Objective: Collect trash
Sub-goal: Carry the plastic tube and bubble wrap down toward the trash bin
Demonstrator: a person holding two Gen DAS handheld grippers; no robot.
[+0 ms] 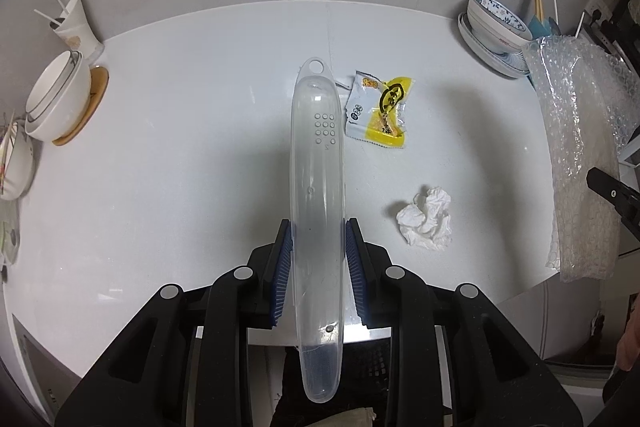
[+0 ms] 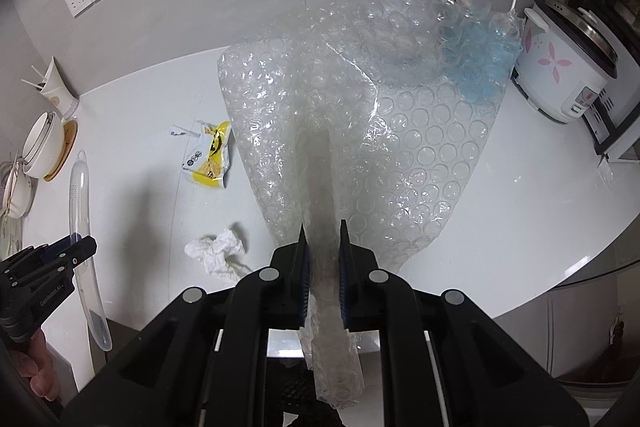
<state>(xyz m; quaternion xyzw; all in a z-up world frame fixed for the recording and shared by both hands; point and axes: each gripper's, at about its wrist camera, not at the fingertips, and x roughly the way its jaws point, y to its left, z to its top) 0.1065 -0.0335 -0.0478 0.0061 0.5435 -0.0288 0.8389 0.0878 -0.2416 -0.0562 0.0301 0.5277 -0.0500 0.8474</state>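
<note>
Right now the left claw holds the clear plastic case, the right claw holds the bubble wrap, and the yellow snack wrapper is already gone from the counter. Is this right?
Not quite. The yellow snack wrapper is not gone: the left wrist view shows it lying on the counter, beside the crumpled tissue. The left claw does hold the clear plastic case, and the right claw the bubble wrap.

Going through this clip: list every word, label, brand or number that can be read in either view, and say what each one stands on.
"GenRobot.AI": on the body of the left gripper, seen in the right wrist view.
Red lettering on the side of the blue-patterned bowl: too blurred to read.
Print on the yellow snack wrapper: stylised characters, not legible.
Red label on the rice cooker: too small to read.
Small mark under the dots on the clear plastic case: unreadable.
</note>
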